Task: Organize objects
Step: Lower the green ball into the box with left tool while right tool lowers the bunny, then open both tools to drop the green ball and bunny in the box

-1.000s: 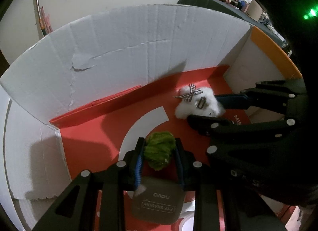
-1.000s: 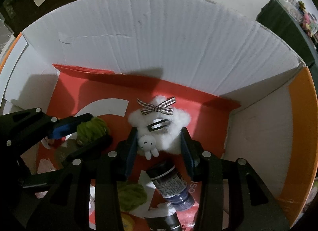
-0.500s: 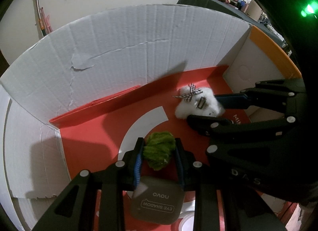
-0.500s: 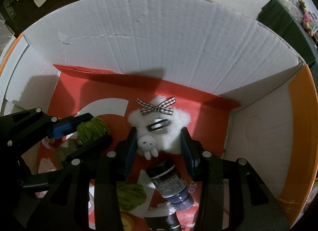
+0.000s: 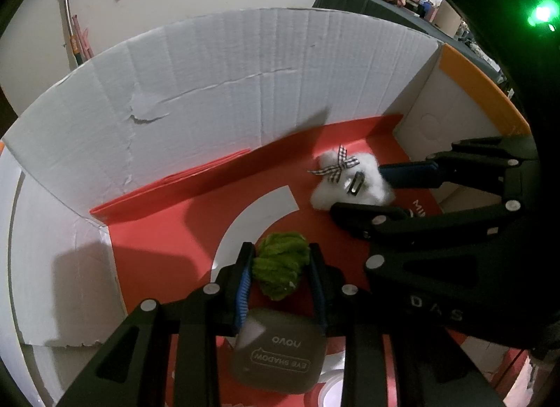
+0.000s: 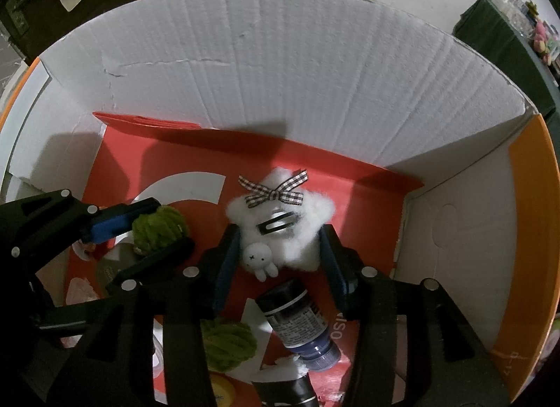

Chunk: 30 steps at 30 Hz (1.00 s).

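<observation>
Both of us are down in the box (image 5: pixel 210 99): our left gripper (image 5: pixel 280 267) clenches the green pom-pom (image 5: pixel 280 267), our right gripper (image 6: pixel 280 249) clamps the white hair clip (image 6: pixel 280 225) at twelve o'clock. Next, probably lift both clear.

The box (image 6: pixel 315 67) walls are white corrugated cardboard, matt, with a torn patch of skin on the far left; its floor is smooth printed red card. The white clip (image 6: pixel 280 221) is fluffy fleece with a gingham ribbon and a shiny metal snap. The green ball (image 5: pixel 280 265) looks like fuzzy yarn. The compact (image 5: pixel 278 352) seems matt plastic.
</observation>
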Available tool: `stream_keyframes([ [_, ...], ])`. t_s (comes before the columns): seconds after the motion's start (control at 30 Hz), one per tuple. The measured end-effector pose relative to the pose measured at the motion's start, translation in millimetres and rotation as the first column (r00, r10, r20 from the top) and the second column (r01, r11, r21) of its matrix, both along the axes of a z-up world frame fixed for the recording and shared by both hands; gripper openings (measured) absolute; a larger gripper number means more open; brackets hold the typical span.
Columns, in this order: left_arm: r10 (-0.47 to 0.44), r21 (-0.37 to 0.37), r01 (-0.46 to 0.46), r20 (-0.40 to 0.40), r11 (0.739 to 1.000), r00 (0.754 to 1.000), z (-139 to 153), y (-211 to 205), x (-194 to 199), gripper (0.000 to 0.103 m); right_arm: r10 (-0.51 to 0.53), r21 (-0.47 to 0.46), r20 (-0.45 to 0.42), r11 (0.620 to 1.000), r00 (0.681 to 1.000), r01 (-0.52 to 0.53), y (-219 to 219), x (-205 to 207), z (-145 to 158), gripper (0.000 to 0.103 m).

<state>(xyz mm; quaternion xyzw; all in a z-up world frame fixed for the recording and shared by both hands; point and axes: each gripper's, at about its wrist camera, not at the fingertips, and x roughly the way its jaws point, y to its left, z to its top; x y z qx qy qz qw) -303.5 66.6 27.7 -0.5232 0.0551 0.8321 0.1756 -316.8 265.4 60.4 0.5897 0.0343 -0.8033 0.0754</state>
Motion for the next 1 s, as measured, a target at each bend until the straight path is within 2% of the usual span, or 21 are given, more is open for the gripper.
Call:
stream_keyframes([
  [0.4, -0.001, 0.001, 0.001, -0.006, 1.0, 1.0, 0.4, -11.7, 8.2, 0.034, -0.004, -0.009, -0.001, 1.0, 1.0, 0.004, 4.3, -0.3, 5.5, 0.045],
  [0.47, -0.002, 0.004, 0.002, -0.008, 1.0, 1.0, 0.1, -15.6, 2.6, 0.037, -0.004, -0.008, -0.004, 1.0, 1.0, 0.004, 5.6, 1.0, 8.3, 0.045],
  [0.67, -0.006, -0.002, 0.006, -0.03, 1.0, 1.0, 0.4, -11.0, 9.1, 0.039, -0.009, -0.013, -0.023, 1.0, 1.0, 0.008, 11.6, 6.9, 22.7, 0.045],
  [0.87, -0.001, 0.006, 0.001, -0.047, 1.0, 0.999, -3.7, -28.3, 16.6, 0.039, -0.029, -0.036, -0.039, 0.999, 0.999, 0.027, 20.2, 16.3, 38.4, 0.045],
  [0.93, 0.005, 0.01, -0.004, -0.055, 1.0, 0.998, 2.0, -24.5, 33.5, 0.039, -0.032, -0.039, -0.05, 0.999, 0.998, 0.03, 22.9, 22.0, 43.9, 0.045],
  [1.0, 0.009, 0.017, -0.008, -0.06, 1.0, 0.998, 13.3, -22.1, 34.1, 0.039, -0.036, -0.046, -0.058, 0.998, 0.998, 0.033, 22.7, 27.5, 49.2, 0.045],
])
